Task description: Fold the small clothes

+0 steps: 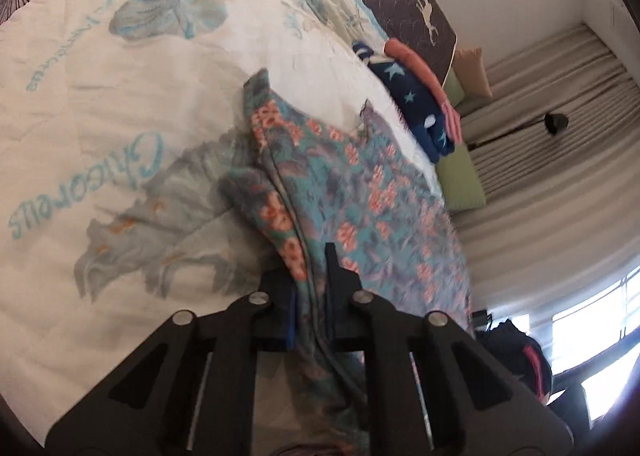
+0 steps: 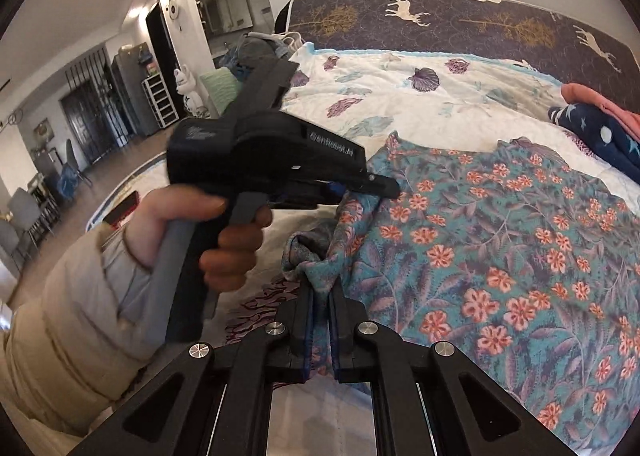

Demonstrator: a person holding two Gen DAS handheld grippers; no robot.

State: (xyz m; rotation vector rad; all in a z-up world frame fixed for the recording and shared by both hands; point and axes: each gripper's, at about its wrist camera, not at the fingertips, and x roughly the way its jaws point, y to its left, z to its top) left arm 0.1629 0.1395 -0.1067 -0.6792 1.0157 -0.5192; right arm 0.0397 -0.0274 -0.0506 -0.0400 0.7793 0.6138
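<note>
A teal floral garment with orange flowers lies spread on the white seashell bedspread. My left gripper is shut on a bunched edge of it. In the right wrist view the same garment covers the right half of the bed. My right gripper is shut on a gathered fold at its near left edge. The left gripper, held in a hand, pinches the garment's edge just above and beyond my right gripper.
A folded pile with a navy star garment and a pink one sits at the bed's far right. A dark headboard with deer stands behind. A green cushion and curtains lie past the bed edge.
</note>
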